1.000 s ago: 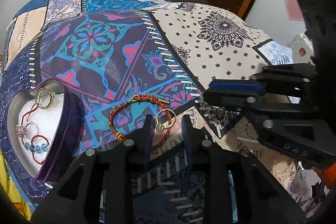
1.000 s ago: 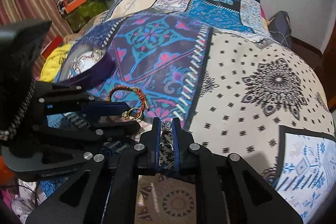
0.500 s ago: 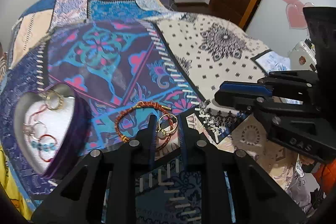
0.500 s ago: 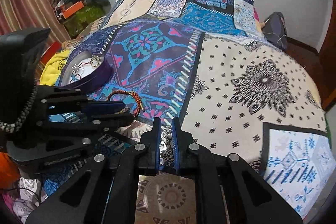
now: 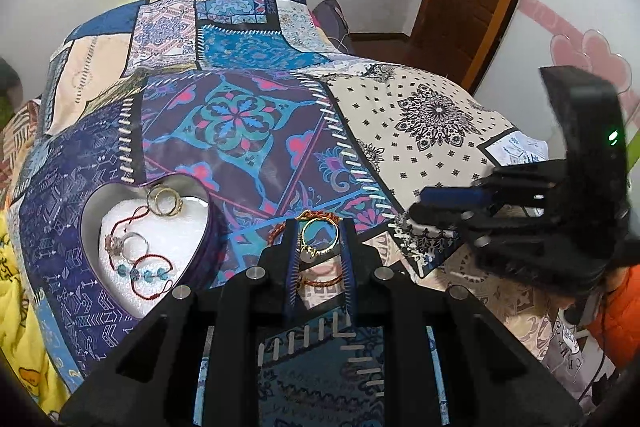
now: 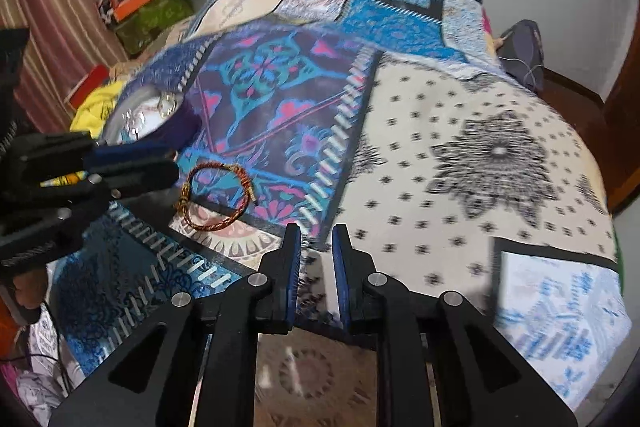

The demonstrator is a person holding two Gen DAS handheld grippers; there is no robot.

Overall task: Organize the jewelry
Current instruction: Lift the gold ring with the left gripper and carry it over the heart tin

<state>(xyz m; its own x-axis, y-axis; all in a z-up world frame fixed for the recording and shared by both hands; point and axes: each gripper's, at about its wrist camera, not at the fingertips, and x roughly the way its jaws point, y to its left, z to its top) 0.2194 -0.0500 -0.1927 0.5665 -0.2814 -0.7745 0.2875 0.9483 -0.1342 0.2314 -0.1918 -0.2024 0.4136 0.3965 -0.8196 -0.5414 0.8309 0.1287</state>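
Now the left hand-held gripper [image 5: 319,241] pinches 1 gold ring [image 5: 319,235]; the right hand-held gripper [image 6: 316,247] stands slightly parted, empty.

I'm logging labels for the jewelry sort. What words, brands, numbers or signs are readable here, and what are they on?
Nothing can be quoted with confidence.
Pale printed cloth, lower right of the left wrist view: dark letters, too warped to read.
Yellow cloth: black printed marks, too small to read.
Heart-shaped box and quilt: patterns only, no text.
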